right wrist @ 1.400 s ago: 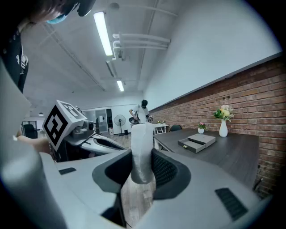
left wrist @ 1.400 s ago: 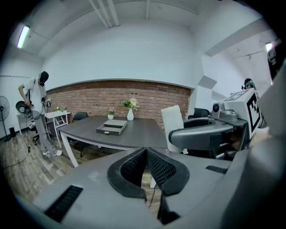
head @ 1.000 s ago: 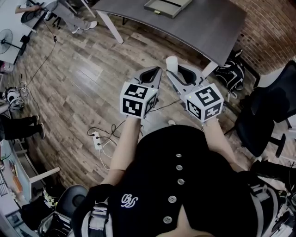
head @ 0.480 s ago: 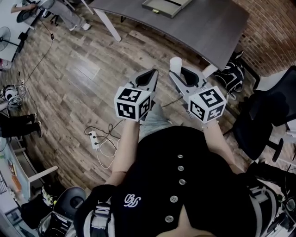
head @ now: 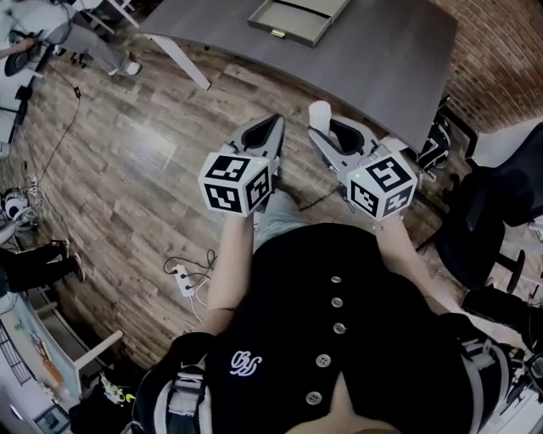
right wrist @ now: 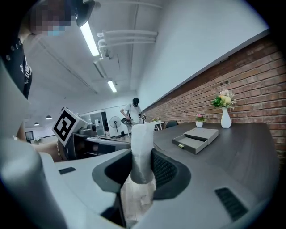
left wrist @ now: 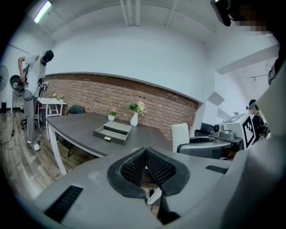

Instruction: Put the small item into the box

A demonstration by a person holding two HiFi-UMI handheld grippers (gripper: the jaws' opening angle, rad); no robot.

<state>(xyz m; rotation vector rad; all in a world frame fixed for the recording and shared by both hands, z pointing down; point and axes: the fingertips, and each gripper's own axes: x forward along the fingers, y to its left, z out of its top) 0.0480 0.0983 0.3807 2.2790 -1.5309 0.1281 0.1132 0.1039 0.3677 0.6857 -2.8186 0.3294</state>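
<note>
My right gripper [head: 322,127] is shut on a small white cylindrical item [head: 319,114], which stands upright between the jaws [right wrist: 142,154]. My left gripper [head: 270,129] is shut with nothing in it; its pads meet at a point [left wrist: 145,154]. Both are held side by side in front of the person's chest, over the wooden floor, short of the grey table [head: 382,51]. The box is a grey open drawer box [head: 299,17] lying on the table, also seen as the box [left wrist: 111,133] and the box [right wrist: 195,138] ahead of both grippers.
A white vase with flowers [left wrist: 135,115] and a small potted plant [left wrist: 111,115] stand behind the box against the brick wall. A black office chair [head: 492,212] is to the right. Cables and a power strip [head: 182,273] lie on the floor. A person [left wrist: 33,85] stands at the far left.
The person has stepped closer to the table; both grippers moved forward and slightly up in view. The white item stays held in the right gripper.
</note>
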